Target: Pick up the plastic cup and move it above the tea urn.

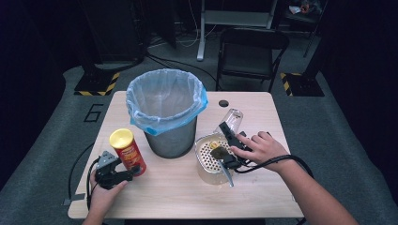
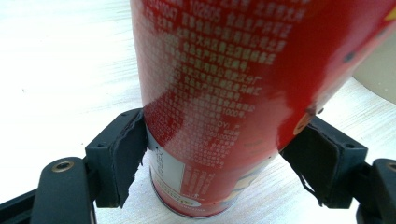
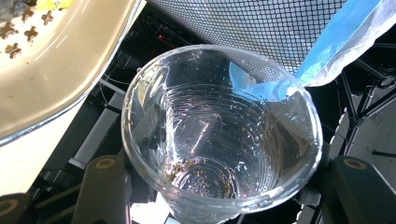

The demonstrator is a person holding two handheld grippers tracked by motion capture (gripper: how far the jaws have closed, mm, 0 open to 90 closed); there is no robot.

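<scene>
Hand-held grippers (image 1: 133, 172) (image 1: 224, 133) clamping can (image 1: 127, 151), cup (image 1: 231, 121).

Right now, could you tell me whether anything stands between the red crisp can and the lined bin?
Nothing visible does. The left gripper is shut on the red crisp can, which stands just left of the lined bin; bare tabletop lies between them.

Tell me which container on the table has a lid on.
The red chip can, capped by a yellow lid. The clear cup and the trash bin are open.
</scene>
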